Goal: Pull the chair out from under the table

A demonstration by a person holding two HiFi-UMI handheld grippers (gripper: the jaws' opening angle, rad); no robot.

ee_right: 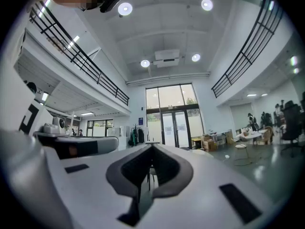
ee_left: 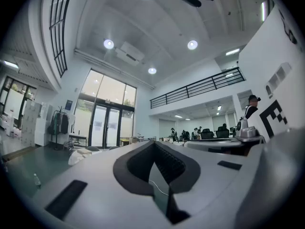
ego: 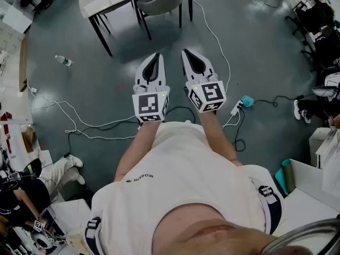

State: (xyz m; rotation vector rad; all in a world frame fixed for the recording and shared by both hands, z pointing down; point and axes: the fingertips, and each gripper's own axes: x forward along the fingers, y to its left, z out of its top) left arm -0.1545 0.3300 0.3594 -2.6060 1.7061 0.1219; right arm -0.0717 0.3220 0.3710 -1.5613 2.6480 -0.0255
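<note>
A grey chair (ego: 161, 2) stands tucked under the white table (ego: 106, 0) at the top of the head view, its seat partly beneath the tabletop. My left gripper (ego: 155, 54) and right gripper (ego: 187, 51) are held side by side in front of my chest, pointing level toward the chair and well short of it. Both are shut with nothing between the jaws. In the left gripper view the left gripper (ee_left: 153, 143) shows closed jaws. In the right gripper view the right gripper (ee_right: 152, 147) frames a chair leg (ee_right: 151, 171) far ahead.
White cables (ego: 85, 125) and a power strip (ego: 236, 107) lie on the grey floor near my feet. A plastic bottle (ego: 63, 60) lies left of the table. A teal object (ego: 247, 101) sits to the right. Desks, boxes and seated people line the edges.
</note>
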